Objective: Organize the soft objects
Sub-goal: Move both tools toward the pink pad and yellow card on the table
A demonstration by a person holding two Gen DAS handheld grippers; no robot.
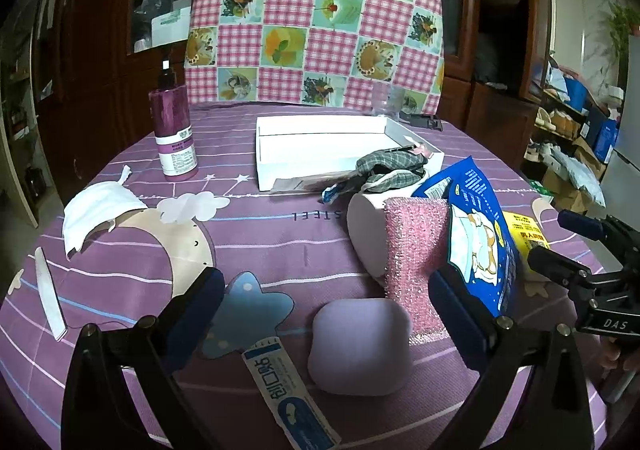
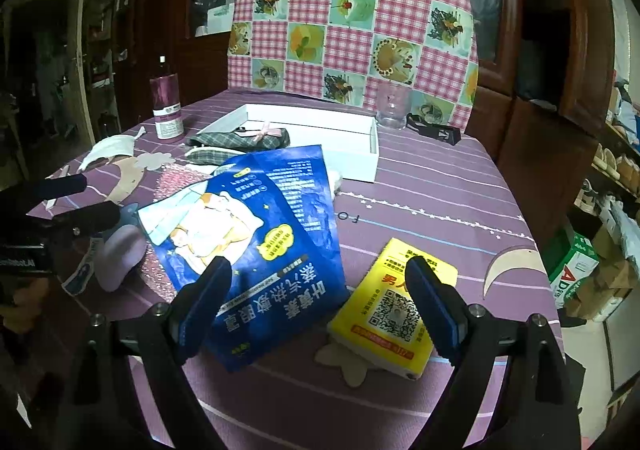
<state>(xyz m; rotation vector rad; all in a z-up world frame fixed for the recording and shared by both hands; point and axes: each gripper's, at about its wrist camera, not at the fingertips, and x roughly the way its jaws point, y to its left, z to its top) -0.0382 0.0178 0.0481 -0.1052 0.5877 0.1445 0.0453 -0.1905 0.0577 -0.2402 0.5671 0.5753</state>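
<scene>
Softness suits the lilac cushion pad [image 1: 359, 346] near the surface's front edge (probably light, squashy): the gaping, empty left claw [image 1: 326, 316] should pinch its sides.

A tray [image 1: 280, 153] sits mid-table [image 1: 280, 234], a bottle [image 1: 173, 129] to its left and a cloth bundle [image 1: 390, 165] draped over its near right corner. Before the bundle, a sponge [image 1: 412, 250] leans on a mug [image 1: 366, 234]; a pad [image 1: 358, 346] lies nearer, a pouch [image 2: 256, 234] right of the sponge, a packet [image 2: 394, 302] beyond.
</scene>
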